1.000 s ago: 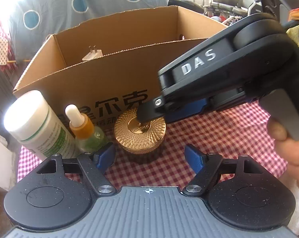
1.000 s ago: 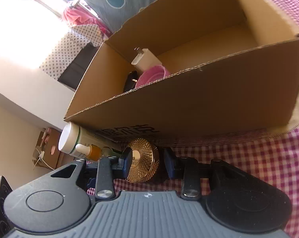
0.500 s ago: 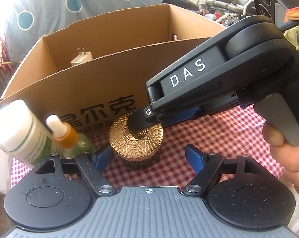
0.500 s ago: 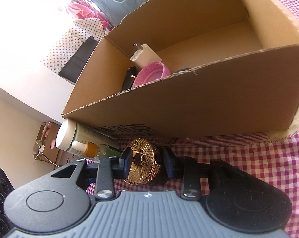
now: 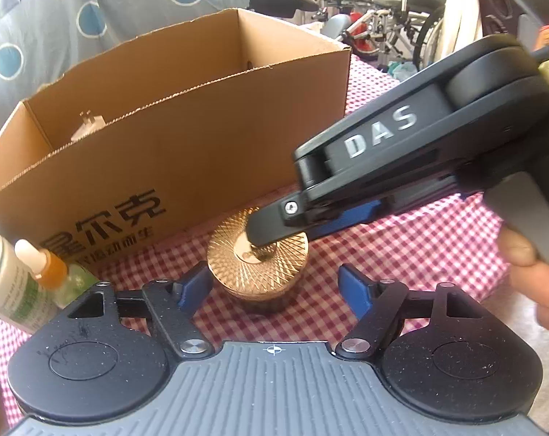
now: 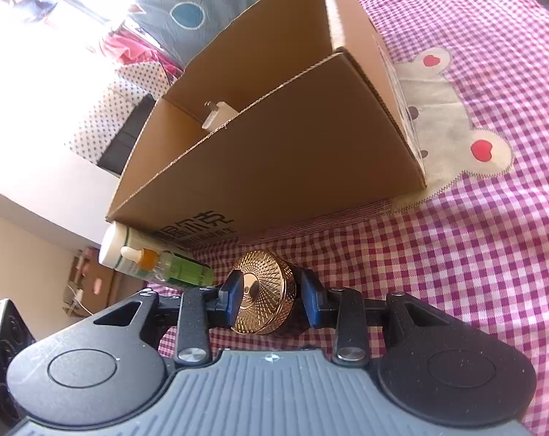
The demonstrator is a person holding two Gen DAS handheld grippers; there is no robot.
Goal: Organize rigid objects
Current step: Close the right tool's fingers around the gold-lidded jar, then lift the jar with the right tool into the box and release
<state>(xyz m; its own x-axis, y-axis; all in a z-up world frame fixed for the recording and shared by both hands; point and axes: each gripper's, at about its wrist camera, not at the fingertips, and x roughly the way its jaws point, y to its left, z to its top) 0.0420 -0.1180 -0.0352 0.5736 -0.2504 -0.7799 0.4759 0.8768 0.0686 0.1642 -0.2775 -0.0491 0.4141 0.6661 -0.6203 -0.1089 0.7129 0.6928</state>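
Observation:
A round gold jar (image 5: 257, 265) with a patterned lid sits on the checked cloth in front of the cardboard box (image 5: 187, 167). My right gripper (image 6: 271, 298) is shut on the gold jar (image 6: 263, 301), one pad on the lid, one on the base; it reaches in from the right in the left wrist view (image 5: 274, 232). My left gripper (image 5: 276, 289) is open and empty, its fingers either side of the jar. A white plug (image 5: 89, 127) lies inside the box.
A white and green bottle (image 5: 9, 290) and a small dropper bottle (image 5: 52, 272) stand left of the jar, against the box front; both show in the right wrist view (image 6: 136, 250). The pink checked tablecloth (image 6: 456, 239) extends right. Wheelchairs stand beyond the table.
Both views have shifted to the right along the box. The right gripper stays shut on the gold jar, which stays on the cloth. The pink item in the box is out of sight.

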